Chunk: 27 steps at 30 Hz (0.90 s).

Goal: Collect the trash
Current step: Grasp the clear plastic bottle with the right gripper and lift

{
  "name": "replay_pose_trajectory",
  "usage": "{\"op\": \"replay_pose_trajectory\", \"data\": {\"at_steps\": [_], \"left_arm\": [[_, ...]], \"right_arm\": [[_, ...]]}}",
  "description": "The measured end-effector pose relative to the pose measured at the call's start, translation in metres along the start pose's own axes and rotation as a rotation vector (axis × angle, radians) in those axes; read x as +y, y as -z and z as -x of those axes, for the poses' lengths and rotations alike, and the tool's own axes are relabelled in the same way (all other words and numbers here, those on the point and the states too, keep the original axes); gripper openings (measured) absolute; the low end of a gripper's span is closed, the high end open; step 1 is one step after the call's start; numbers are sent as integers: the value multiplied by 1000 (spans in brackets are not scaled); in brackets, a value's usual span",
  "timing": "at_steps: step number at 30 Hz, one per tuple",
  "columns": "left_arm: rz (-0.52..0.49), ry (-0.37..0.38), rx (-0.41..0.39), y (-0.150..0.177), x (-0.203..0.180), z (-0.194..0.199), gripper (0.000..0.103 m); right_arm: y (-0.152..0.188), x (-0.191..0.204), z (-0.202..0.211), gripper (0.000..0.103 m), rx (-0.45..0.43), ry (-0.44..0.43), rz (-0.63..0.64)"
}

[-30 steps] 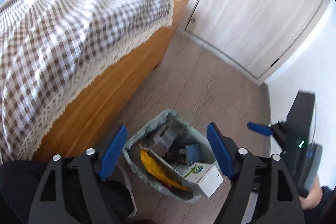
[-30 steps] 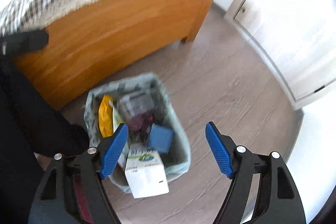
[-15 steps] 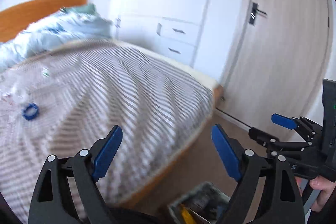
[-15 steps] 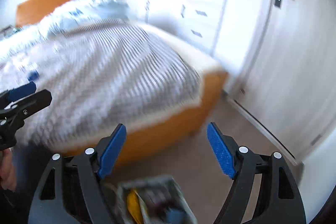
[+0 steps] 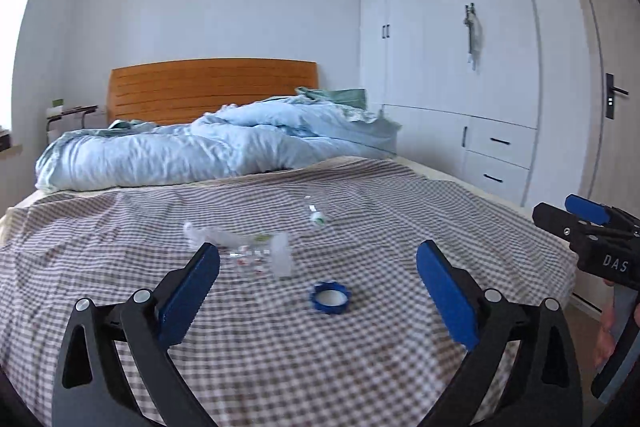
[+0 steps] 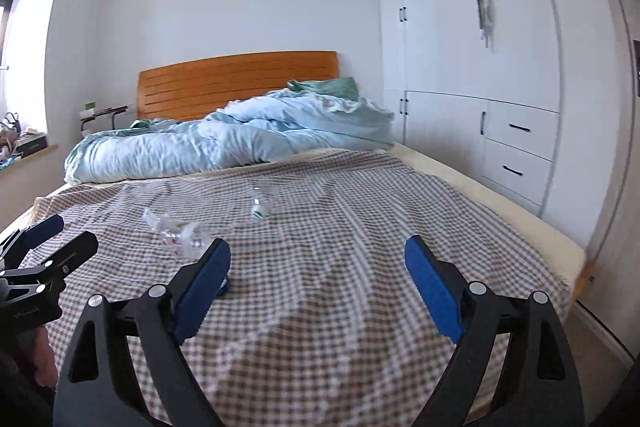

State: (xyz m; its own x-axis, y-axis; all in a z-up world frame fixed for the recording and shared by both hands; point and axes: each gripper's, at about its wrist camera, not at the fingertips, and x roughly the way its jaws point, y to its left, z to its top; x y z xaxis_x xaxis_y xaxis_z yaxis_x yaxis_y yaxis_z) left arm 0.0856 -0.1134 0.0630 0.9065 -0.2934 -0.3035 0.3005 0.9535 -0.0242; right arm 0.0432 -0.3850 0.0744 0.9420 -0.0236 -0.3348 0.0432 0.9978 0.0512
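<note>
Lying on the brown-and-white checked bedspread (image 5: 360, 347), toward its foot edge, is a round blue plastic cap (image 5: 329, 297), open side up. Beyond it, toward the left edge, sprawls crumpled clear plastic wrapping (image 5: 244, 247), its long axis running across the bed. A small clear plastic piece with a green mark (image 5: 317, 217) sits farther toward the rumpled light-blue duvet (image 5: 208, 151).

Both jaws are opening with nothing between them: the left gripper (image 5: 318, 291) stands released above the cap, the right gripper (image 6: 318, 287) likewise empty. In the right wrist view its left finger hides most of the cap. The wrapping's outline is hard to make out.
</note>
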Motion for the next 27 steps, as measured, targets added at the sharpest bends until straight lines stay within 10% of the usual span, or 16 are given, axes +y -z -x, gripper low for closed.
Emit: {"op": "replay_pose_trajectory", "data": {"at_steps": [16, 24, 27], "left_arm": [[264, -241, 111, 13, 180, -36, 95], [303, -276, 225, 36, 194, -64, 95], [243, -306, 227, 41, 190, -69, 95]], "right_arm": [[1, 132, -182, 84, 310, -326, 46], [13, 127, -268, 54, 476, -460, -109], [27, 125, -278, 27, 530, -530, -175]]}}
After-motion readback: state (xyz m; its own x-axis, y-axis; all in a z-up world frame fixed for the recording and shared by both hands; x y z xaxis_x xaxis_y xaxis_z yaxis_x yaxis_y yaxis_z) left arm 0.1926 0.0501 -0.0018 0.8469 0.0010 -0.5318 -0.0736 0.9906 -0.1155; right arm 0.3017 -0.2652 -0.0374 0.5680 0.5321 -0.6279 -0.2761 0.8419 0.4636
